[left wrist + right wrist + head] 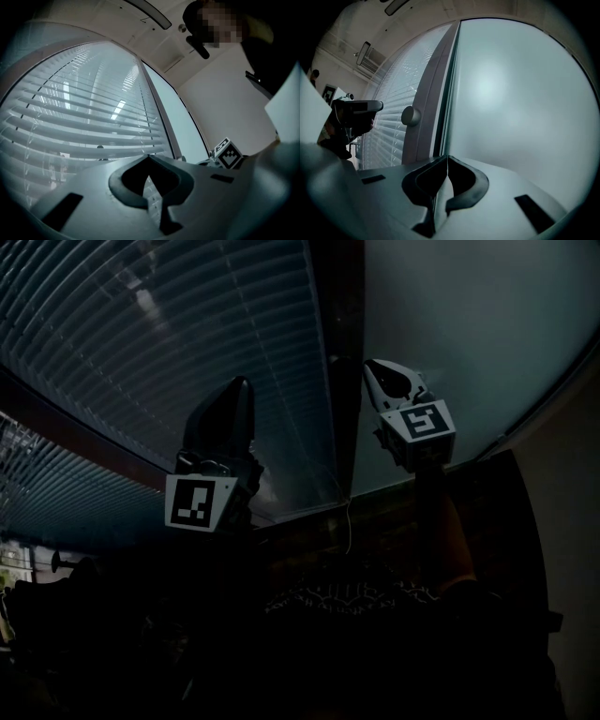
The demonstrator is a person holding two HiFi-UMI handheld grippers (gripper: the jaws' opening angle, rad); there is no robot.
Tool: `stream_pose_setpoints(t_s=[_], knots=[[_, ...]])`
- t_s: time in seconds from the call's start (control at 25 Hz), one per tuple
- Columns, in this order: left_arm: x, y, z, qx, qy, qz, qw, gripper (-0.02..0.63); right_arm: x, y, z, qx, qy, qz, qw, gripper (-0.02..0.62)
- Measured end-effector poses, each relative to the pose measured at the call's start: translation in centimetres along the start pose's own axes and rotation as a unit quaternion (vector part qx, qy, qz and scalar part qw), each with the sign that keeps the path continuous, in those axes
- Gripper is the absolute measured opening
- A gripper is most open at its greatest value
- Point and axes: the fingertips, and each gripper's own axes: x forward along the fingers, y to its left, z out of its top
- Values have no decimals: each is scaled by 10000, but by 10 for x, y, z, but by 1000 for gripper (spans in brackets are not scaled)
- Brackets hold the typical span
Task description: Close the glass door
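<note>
A frosted glass pane (511, 93) fills the right of the right gripper view. Left of it, past a thin dark gap, stands a brown frame (429, 108) bearing a round knob (410, 116). Beyond the frame is glass with slatted blinds (84, 112). My right gripper (448, 157) is shut with nothing in it and points at the pane's edge by the frame (339, 381); in the head view this gripper (377, 368) is just right of the frame. My left gripper (149, 157) is shut and empty, aimed at the blinds, left of the frame (239, 386).
A person (262, 51) stands behind at the upper right of the left gripper view. A white wall (225, 108) adjoins the glass on the right. The lower part of the head view is too dark to read.
</note>
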Motion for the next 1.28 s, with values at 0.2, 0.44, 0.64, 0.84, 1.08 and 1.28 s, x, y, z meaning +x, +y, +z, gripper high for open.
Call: stream_pose_setpoints(t_s=[0.2,0.44,0.64,0.84,1.08,1.28], knots=[[-2,2,-4,3,42,74,10000,2,-1,-1,-2,91,-64,66,9999,8],[-1,1,4,26,34,68,10000,2,-1,0,3,52,-52,68,9999,8],[-1,0,3,-10,66,66,10000,2,5,3,5,-149,36,35,9999,8],[-2,1,7,-16,37,125,9999,2,5,3,6,-249,39,103,9996,8],[-5,-2,1,1,99,166,9998,2,-14,0,18,-343,-202,-12,9992,8],[-3,-4,12,-4,114,134,9998,2,-36,2,46,-518,-371,0,9980,8]])
